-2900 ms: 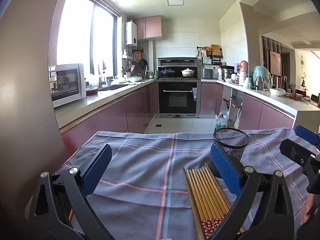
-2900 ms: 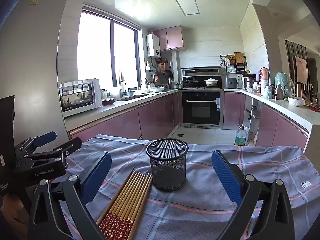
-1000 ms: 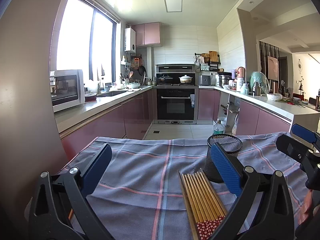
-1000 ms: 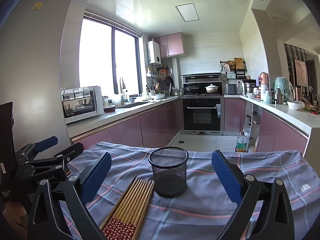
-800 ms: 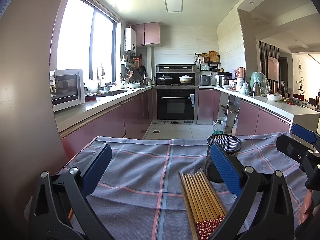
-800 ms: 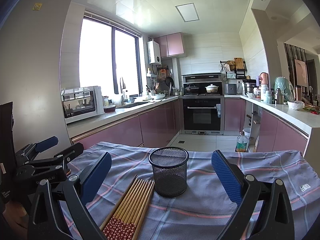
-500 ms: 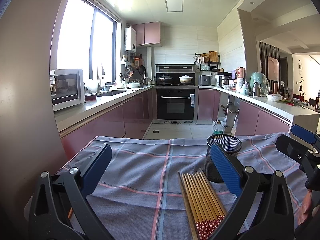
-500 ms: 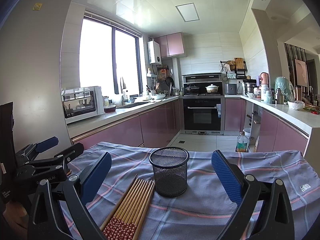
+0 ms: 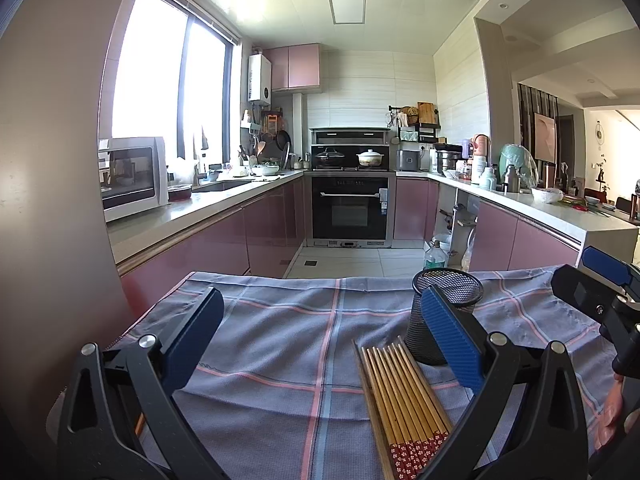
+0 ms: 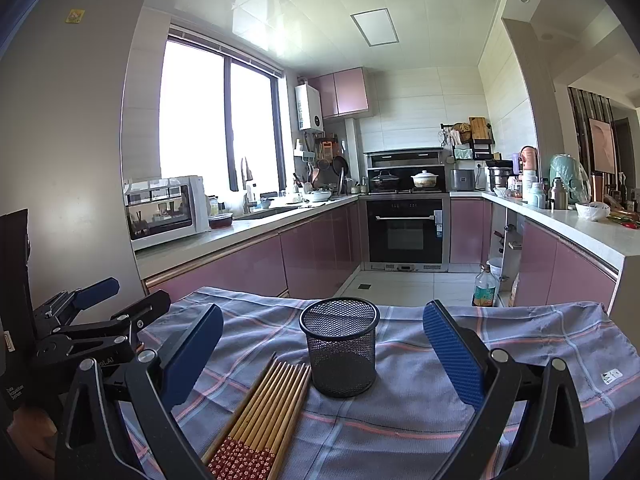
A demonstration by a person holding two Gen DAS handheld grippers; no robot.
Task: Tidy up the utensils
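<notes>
Holding both tools above the table, I see the left gripper [image 9: 320, 336] with its jaws spread wide and nothing between them; the right gripper [image 10: 322, 344] is likewise spread wide and empty. The chopsticks [image 10: 266, 412] lie flat in a tight side-by-side bundle on the checked tablecloth [image 10: 420, 412], patterned red ends toward me. The black mesh cup [image 10: 340, 346] stands upright just beside their far tips, on their right. In the left wrist view the bundle [image 9: 404, 400] lies toward the right finger, whose pad covers part of the cup [image 9: 452, 292].
</notes>
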